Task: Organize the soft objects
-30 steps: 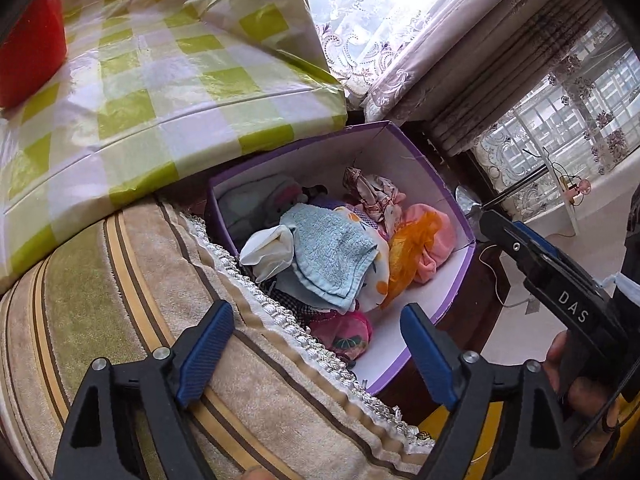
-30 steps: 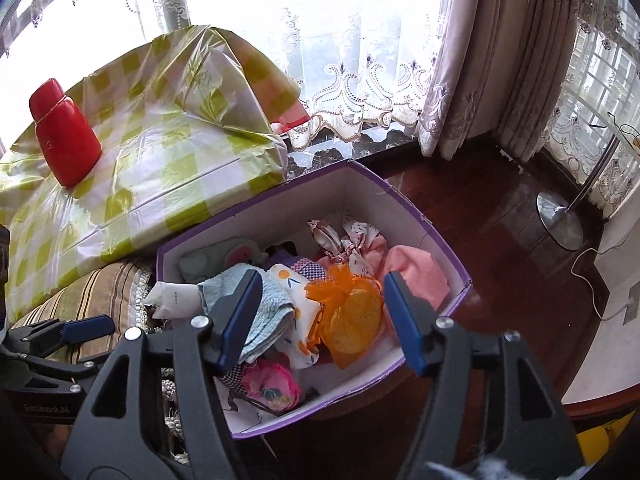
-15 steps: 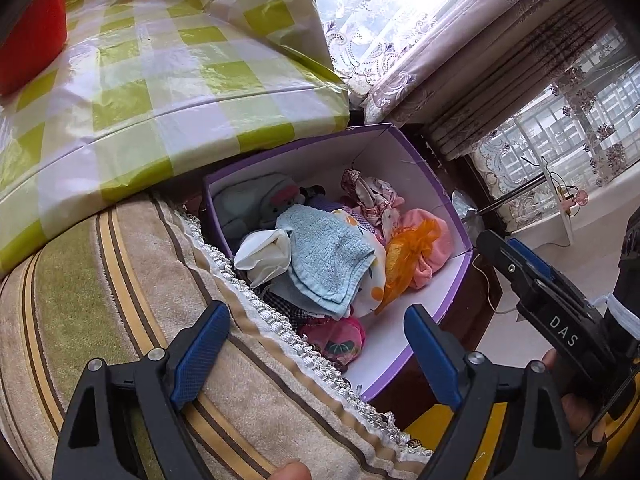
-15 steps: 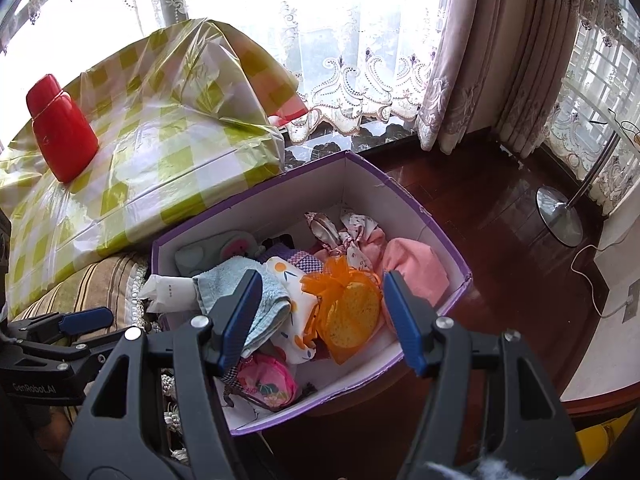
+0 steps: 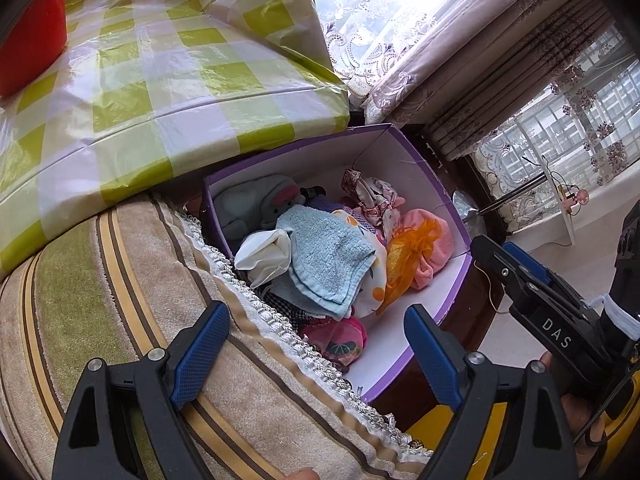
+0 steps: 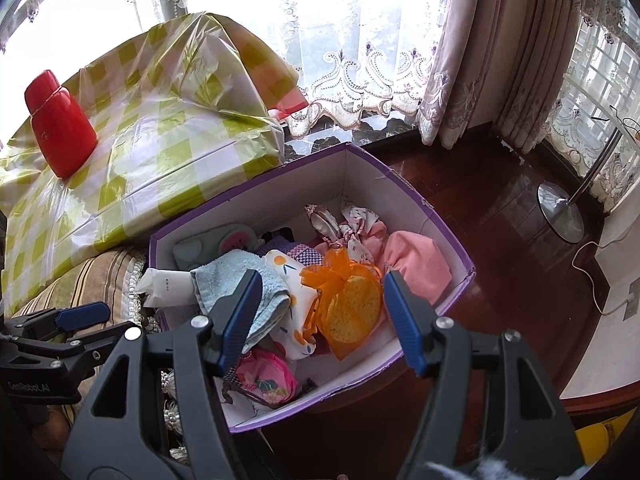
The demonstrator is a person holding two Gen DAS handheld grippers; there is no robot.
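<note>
From your left wrist camera, your left gripper [image 5: 316, 354] hangs above the striped cushion [image 5: 120, 300], jaws spread wide with nothing between them. Past its fringed edge sits the purple box [image 5: 420, 160], white inside, wedged between the cushion and the dark wooden floor [image 5: 484, 292]. The soft things are piled in it: a light blue towel [image 5: 328, 260] on top near the middle, a white cloth [image 5: 266, 254] touching its left edge, a grey plush toy [image 5: 256, 204] in the far left corner, an orange mesh pouch [image 5: 408, 260] to the right of the towel, a pink cloth [image 5: 430, 240] beyond the pouch against the right wall, and a pink floral pouch [image 5: 338, 338] at the near end. Your right gripper [image 5: 532, 280] shows at the right edge, held by your hand [image 5: 576, 412].

From your right wrist camera, your right gripper [image 6: 320, 318] hovers over the near half of the purple box [image 6: 400, 184], jaws apart and empty. The orange mesh pouch [image 6: 346, 300] lies below the gap between its fingers, clear of both pads, and the light blue towel [image 6: 232, 280] runs under the left finger. The pink cloth [image 6: 416, 260] lies against the right wall and the pink floral pouch [image 6: 264, 376] in the near corner. Your left gripper [image 6: 80, 326] sits low at the left, over the cushion. A red bottle [image 6: 60, 128] stands on the green checked cover [image 6: 168, 132] behind the box.
</note>
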